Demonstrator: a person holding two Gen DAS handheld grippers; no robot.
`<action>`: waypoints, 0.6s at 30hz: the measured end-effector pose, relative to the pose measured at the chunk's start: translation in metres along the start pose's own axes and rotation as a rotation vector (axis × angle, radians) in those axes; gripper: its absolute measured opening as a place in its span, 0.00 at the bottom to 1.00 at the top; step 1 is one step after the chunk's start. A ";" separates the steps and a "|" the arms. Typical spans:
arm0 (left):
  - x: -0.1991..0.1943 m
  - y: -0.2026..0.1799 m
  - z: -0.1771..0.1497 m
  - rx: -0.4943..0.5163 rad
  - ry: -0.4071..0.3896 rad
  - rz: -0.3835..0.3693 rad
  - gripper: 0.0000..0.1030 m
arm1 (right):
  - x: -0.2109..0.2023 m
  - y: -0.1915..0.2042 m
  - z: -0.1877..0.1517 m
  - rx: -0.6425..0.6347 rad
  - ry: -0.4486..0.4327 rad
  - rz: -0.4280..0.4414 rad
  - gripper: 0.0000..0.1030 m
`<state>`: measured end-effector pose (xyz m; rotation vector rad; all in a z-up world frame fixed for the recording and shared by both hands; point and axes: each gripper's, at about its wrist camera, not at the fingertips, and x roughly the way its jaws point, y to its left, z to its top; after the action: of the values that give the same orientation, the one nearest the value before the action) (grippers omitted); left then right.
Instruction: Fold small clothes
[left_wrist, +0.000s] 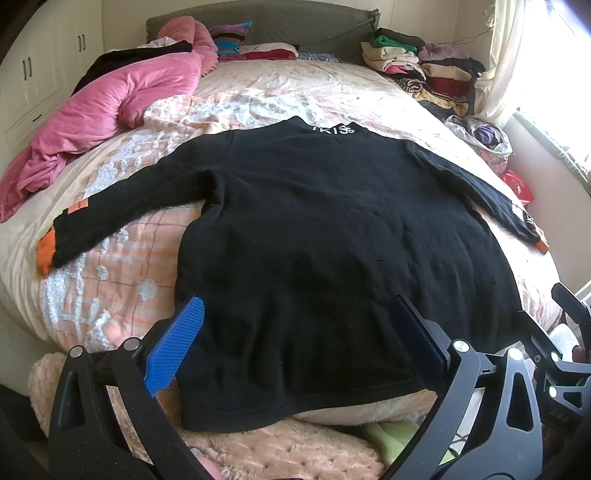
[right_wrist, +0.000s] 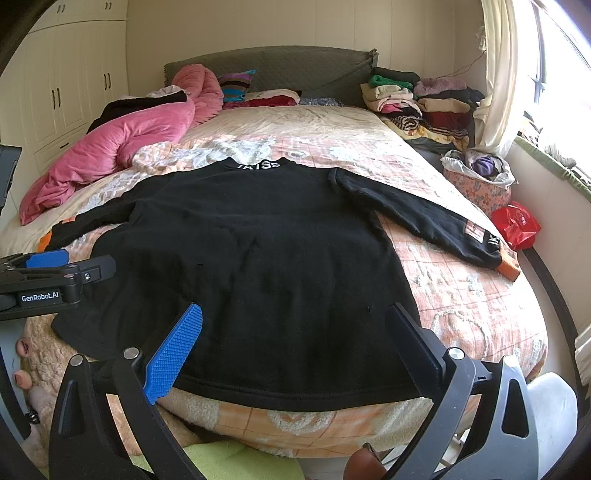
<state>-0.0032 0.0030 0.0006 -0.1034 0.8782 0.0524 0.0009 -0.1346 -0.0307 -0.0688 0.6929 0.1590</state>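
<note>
A black long-sleeved sweatshirt (left_wrist: 314, 240) (right_wrist: 266, 258) lies flat on the bed, back up, with white lettering at the collar and orange cuffs. Both sleeves are spread out sideways. My left gripper (left_wrist: 299, 306) hovers open over the hem at the shirt's left bottom part, its blue pad (left_wrist: 175, 347) beside the left edge. My right gripper (right_wrist: 295, 314) stands open above the hem toward the right bottom corner, with nothing between its fingers. In the right wrist view the left gripper (right_wrist: 66, 264) shows at the left edge over the shirt's side.
A pink quilt (left_wrist: 110, 107) is bunched at the bed's left. Folded clothes (left_wrist: 424, 66) are stacked at the far right by the headboard. A floral basket (right_wrist: 476, 181) and a red bag (right_wrist: 517, 221) sit at the right bedside. A plush toy (right_wrist: 33, 373) lies below the bed's near edge.
</note>
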 end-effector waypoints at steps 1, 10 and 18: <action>0.000 0.000 0.000 0.000 0.001 0.001 0.92 | 0.000 0.001 0.000 0.000 0.000 0.000 0.96; 0.000 0.001 0.001 0.002 0.004 0.008 0.92 | 0.001 0.001 0.000 -0.004 0.000 0.000 0.96; 0.012 0.004 0.019 0.002 0.002 0.030 0.92 | 0.013 0.003 0.014 -0.021 0.009 -0.016 0.96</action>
<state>0.0191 0.0093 0.0031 -0.0882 0.8815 0.0790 0.0187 -0.1285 -0.0281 -0.0950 0.6999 0.1508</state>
